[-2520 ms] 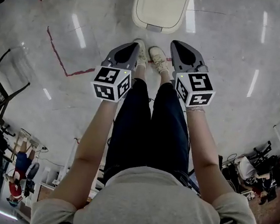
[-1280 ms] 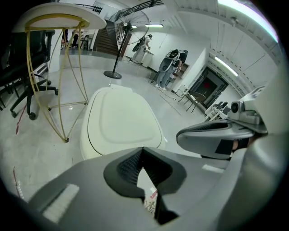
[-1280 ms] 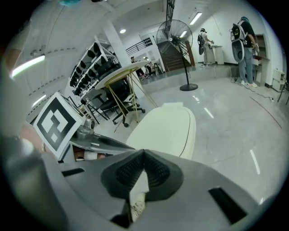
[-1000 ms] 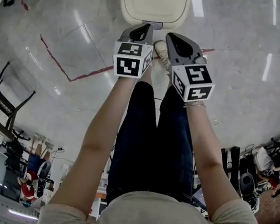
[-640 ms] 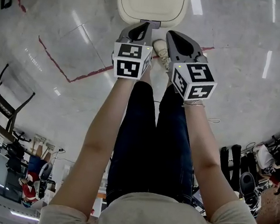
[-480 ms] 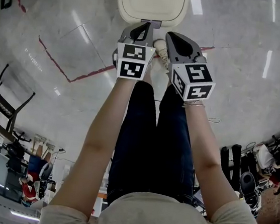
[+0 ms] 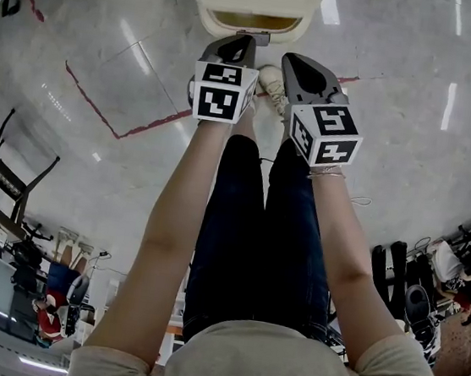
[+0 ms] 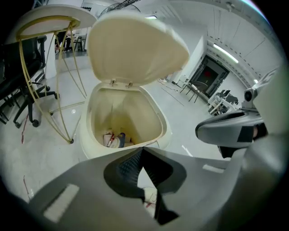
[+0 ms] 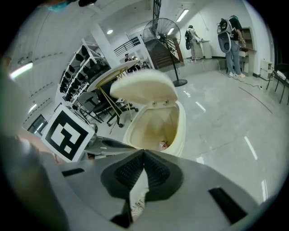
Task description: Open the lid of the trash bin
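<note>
Trash bin [image 7: 212, 20]: cream, top centre of the head view, standing on the grey floor [image 7: 397, 118].
Lid [image 8: 135, 49]: raised and tilted back on its rear hinge, inside of the bin exposed.
Contents: litter [image 8: 115, 140] at the bottom.
Left gripper [image 8: 142, 149]: jaws pressed tip to tip, holding nothing, near the bin's front rim.
Right gripper [image 9: 143, 151]: jaws together, holding nothing, just right of the left gripper.

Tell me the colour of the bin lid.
Cream, a yellowish off-white. The left gripper view shows it best, with the lid raised over the bin.
</note>
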